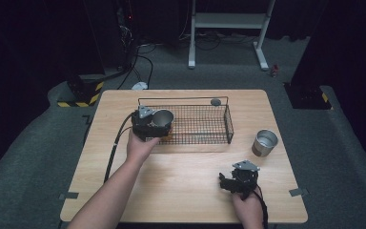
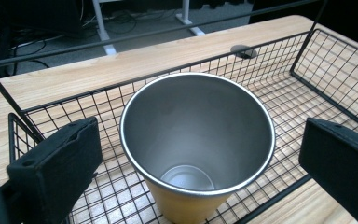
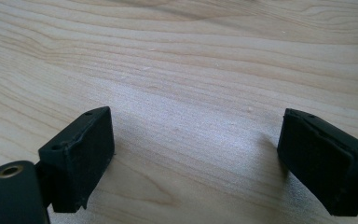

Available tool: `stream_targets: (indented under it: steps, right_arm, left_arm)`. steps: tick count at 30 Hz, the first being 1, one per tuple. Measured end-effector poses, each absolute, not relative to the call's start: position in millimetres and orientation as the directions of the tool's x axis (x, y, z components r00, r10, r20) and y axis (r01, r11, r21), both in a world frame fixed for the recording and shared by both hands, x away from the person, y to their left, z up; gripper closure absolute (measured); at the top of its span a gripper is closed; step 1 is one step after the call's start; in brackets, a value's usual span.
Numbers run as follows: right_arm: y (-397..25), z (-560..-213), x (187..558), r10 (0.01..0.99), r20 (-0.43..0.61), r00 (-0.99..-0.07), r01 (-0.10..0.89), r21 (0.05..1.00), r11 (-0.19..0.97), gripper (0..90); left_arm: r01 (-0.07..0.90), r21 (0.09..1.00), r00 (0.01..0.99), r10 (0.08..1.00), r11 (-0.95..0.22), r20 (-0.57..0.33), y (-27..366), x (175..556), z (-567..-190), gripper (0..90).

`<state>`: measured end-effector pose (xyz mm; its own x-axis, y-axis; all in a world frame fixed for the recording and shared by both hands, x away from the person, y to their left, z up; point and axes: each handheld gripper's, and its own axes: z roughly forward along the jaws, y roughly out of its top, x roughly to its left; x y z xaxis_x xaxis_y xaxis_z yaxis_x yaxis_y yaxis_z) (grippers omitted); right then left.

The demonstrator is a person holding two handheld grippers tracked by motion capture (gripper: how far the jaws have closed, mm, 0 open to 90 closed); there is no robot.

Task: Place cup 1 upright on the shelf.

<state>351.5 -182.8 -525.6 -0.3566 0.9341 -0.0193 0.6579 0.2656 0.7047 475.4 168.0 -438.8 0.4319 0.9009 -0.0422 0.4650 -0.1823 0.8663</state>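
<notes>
I am reading the table left to right. My left gripper [image 1: 153, 125] is sitting at the left end of the wire basket [image 1: 229, 125], its jaws spread wide with the steel cup [image 2: 197, 140] standing upright between them inside the basket — neither pad is touching the cup wall in the left gripper view, so nothing is being pinched.

Risks, as I am judging them:
- Pulling back at an angle may be enough for a pad to catch the rim and tip the cup over on the mesh.
- The basket's low front wire is running just under the right jaw — a drop of the hand could snag it and drag the basket.

Farther right, a second steel cup [image 1: 265, 142] is standing on the table [image 1: 186, 191], well apart from the basket. My right gripper [image 1: 236, 180] is resting low over bare wood, jaws spread and empty.

Hard to make out: the cup's foot is cut off by the frame edge, so I am unable to confirm it is seated flat on the mesh. A small dark disc [image 1: 215, 101] beyond the basket is too small to identify.
</notes>
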Motion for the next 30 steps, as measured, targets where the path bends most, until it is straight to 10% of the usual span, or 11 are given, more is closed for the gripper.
stream_targets:
  steps: [30]
  right_arm:
    - [-182.8,-525.6,351.5,0.934,-0.019,-0.356,0.658,0.705,0.266,10.8]
  left_arm:
    - [0.442,0.883,0.488,0.868,-0.156,-0.091,178.4,440.2,-428.7,0.7]
